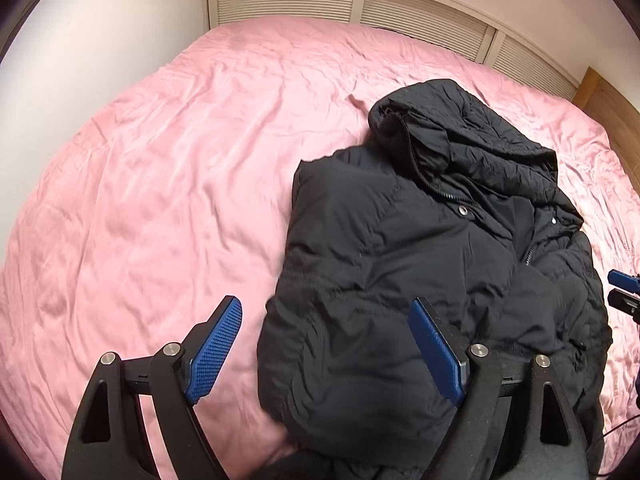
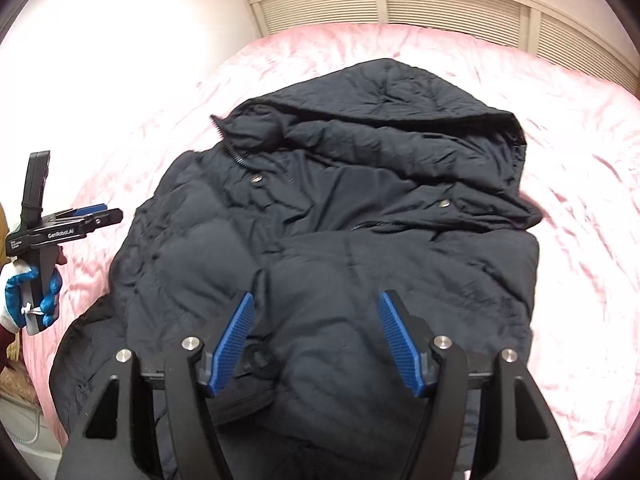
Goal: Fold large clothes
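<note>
Both grippers spread wide, gripping nothing, over a partly folded black puffer jacket on a pink bed.

Left gripper (image 1: 326, 340): blue pads apart, nothing between them; its left pad is over bare pink bedsheet (image 1: 160, 160), its right pad over the jacket's edge. Right gripper (image 2: 316, 340): fingers apart too, hovering over the jacket's lower half, contact unclear. Black jacket (image 1: 420, 260) lies lengthwise away from both cameras, long axis about 6 to 12 o'clock, hood (image 2: 400, 92) at 12, hem toward 6 under the grippers. Both sides are folded in over the front; zipper and two snap buttons show near the collar. In the right wrist view the left gripper sits at 9 o'clock, off the jacket, held by a blue-and-white gloved hand (image 2: 36, 300). Louvered panels (image 1: 288, 0) behind the bed at 12.
</note>
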Demonstrator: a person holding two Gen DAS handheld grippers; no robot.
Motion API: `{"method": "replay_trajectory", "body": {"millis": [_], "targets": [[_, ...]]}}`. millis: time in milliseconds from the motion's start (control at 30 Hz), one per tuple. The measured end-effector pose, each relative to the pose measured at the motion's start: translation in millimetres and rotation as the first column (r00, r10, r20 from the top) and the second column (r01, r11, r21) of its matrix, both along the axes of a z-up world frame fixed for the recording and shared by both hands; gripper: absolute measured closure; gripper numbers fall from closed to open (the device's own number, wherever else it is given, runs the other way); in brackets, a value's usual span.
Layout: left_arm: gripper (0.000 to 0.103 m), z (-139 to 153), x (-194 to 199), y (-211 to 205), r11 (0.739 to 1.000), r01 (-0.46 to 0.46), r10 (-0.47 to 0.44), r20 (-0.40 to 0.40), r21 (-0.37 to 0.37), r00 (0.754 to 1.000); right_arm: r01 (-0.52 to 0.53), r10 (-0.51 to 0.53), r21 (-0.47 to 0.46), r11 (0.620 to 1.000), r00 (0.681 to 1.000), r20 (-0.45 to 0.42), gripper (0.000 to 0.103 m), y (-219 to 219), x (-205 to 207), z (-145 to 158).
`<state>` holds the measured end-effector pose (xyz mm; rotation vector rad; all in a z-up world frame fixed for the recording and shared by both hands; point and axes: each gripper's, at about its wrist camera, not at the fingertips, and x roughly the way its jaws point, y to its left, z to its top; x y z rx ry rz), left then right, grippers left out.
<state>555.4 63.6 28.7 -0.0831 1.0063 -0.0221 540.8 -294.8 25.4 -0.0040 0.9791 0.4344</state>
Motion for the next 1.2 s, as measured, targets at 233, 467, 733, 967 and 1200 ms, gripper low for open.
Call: {"method": "replay_trajectory", "body": {"millis": [233, 467, 733, 967, 1200], "targets": [[0.018, 1, 90, -7, 0.998, 0.014, -0.014, -0.008, -0.062, 1.000, 0.202, -0.203, 0.051, 0.978, 0.979, 0.005, 0.033, -84, 95, 4], [0.017, 3, 187, -29, 0.989, 0.033, -0.032, 0.008, -0.142, 0.999, 0.318, -0.320, 0.129, 0.939, 0.947, -0.004, 0.028, -133, 187, 1], [0.014, -16, 276, -48, 0.966, 0.021, -0.035, -0.048, -0.259, 0.998, 0.402, -0.391, 0.227, 0.887, 0.916, -0.092, 0.025, -157, 276, -22], [0.014, -41, 314, -52, 0.944, -0.011, -0.021, -0.095, -0.331, 0.995, 0.438, -0.422, 0.239, 0.867, 0.899, -0.115, 0.024, -163, 315, -37], [0.014, -72, 331, -70, 0.939, 0.011, -0.084, -0.198, -0.344, 0.977, 0.403, -0.382, 0.167, 0.900, 0.913, -0.144, 0.023, -141, 340, -54]]}}
